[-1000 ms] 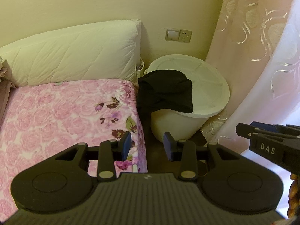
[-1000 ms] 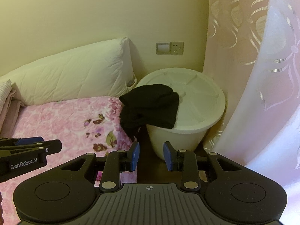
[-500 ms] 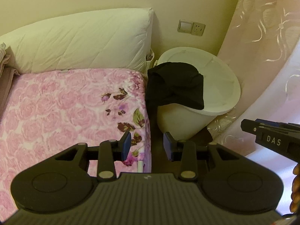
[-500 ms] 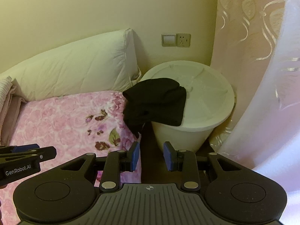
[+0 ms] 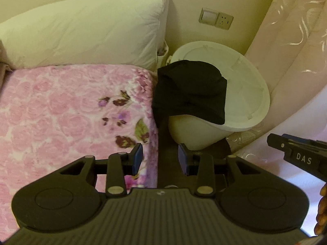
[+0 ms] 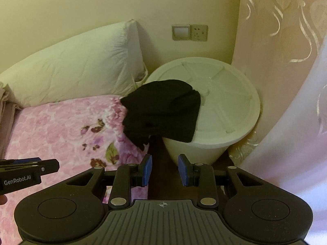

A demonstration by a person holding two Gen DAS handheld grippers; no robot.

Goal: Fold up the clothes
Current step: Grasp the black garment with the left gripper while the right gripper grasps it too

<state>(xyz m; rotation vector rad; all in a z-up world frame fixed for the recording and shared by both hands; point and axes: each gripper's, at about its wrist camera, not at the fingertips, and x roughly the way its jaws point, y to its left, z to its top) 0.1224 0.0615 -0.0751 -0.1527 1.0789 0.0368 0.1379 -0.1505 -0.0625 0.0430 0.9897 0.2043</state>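
Note:
A black garment [image 5: 190, 90] [image 6: 163, 110] lies bunched on the left part of a white round bin's lid [image 5: 245, 85] [image 6: 222, 100], and one end hangs down between the bin and the bed. My left gripper [image 5: 160, 158] is open and holds nothing, a good way short of the garment, over the gap at the bed's edge. Likewise the right gripper [image 6: 164, 169] stands open and bare, short of the cloth. Each gripper's tip shows at the edge of the other's view: the right one [image 5: 294, 155] and the left one [image 6: 30, 171].
A bed with a pink floral blanket [image 5: 61, 112] [image 6: 65, 126] fills the left. A white pillow [image 5: 85, 30] [image 6: 77, 63] leans on the yellow wall. A switch and socket plate [image 5: 215, 18] [image 6: 190, 33] is above the bin. Pink curtain [image 5: 290, 51] [image 6: 286, 71] hangs at the right.
Both grippers have come closer to the bin and the black garment, which now looks larger and lower in both views. Their jaws stayed open. The garment has not moved.

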